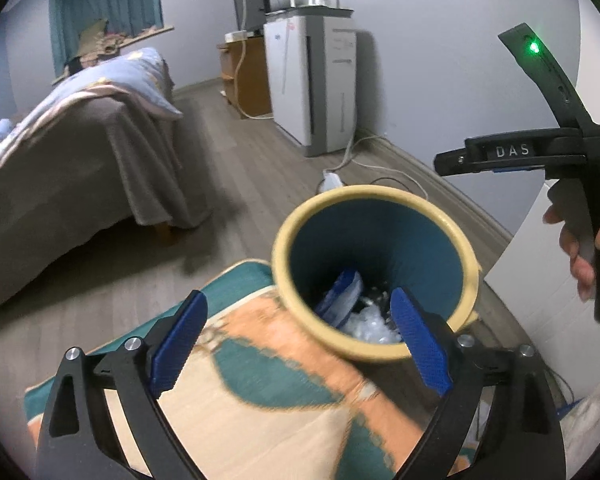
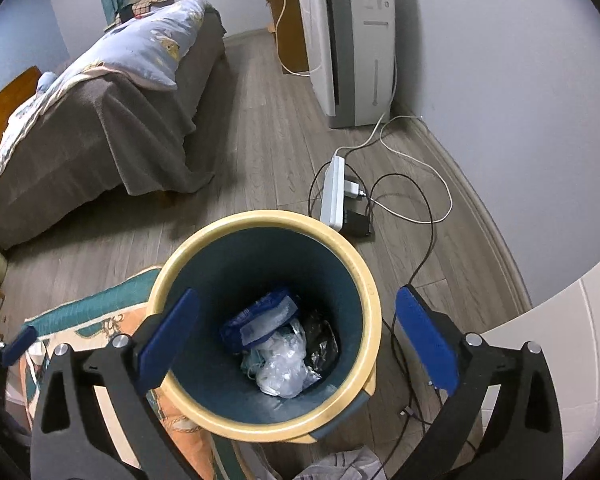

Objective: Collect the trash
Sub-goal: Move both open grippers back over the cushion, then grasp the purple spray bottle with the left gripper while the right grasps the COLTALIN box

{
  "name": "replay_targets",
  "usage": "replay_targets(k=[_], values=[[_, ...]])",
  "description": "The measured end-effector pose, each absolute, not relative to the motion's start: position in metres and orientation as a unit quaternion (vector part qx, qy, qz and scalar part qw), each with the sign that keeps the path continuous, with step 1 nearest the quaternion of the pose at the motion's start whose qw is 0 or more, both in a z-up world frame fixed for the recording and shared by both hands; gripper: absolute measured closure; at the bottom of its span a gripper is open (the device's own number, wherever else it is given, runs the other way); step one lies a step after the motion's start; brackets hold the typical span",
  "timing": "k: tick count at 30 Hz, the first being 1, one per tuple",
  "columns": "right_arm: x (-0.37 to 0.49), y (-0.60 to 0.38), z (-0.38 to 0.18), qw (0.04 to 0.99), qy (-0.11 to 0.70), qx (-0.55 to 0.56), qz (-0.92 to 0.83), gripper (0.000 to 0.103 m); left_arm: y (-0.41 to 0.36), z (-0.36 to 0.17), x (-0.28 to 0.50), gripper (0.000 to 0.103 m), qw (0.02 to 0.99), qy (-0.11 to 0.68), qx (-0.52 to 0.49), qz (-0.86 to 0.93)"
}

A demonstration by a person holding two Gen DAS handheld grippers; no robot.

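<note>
Two grippers hang over a trash bin [image 2: 370, 304] that stands on the wood floor [image 2: 260, 128], its cream rim touching the corner of a teal and orange rug [image 1: 260, 392]. The right gripper [image 2: 296, 340] is spread wide with nothing between its blue pads [image 2: 428, 340], looking almost straight down into the bin. At the bottom lie a blue and white wrapper [image 2: 260, 316], crumpled clear plastic [image 2: 284, 368] and something dark that may be foil, too dim to tell. The left gripper [image 1: 300, 340] is also wide open and empty, held over the rug with its right pad across the bin's near rim. In the left view the right gripper's handle appears at the edge, with fingers of the right hand [image 1: 580, 248] curled around it. Beyond the bin a power strip [image 2: 334, 192] lies among cables, near a white appliance [image 2: 352, 40], and a bed [image 2: 100, 120] stands to the left.
</note>
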State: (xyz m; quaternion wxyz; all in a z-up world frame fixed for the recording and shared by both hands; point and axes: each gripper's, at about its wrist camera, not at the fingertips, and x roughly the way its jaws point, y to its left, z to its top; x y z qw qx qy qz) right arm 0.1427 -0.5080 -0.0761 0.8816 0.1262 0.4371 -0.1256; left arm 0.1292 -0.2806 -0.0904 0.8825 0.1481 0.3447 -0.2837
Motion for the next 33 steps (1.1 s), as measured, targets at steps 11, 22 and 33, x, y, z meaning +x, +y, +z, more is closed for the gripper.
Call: replay_targets(k=[11, 22, 33], values=[[0.136, -0.411, -0.058, 0.896, 0.436, 0.055, -0.058, 0.006, -0.17, -0.059, 0.101, 0.01, 0.911, 0.337, 0.116, -0.208], [0.136, -0.31, -0.079, 0.879, 0.476, -0.009, 0.013, 0.006, -0.068, -0.079, 0.059, 0.01, 0.903, 0.398, 0.067, -0.148], [0.135, -0.253, -0.094, 0.861, 0.507, -0.017, 0.028, 0.006, -0.067, -0.136, 0.02, 0.012, 0.849, 0.486, 0.109, -0.177]])
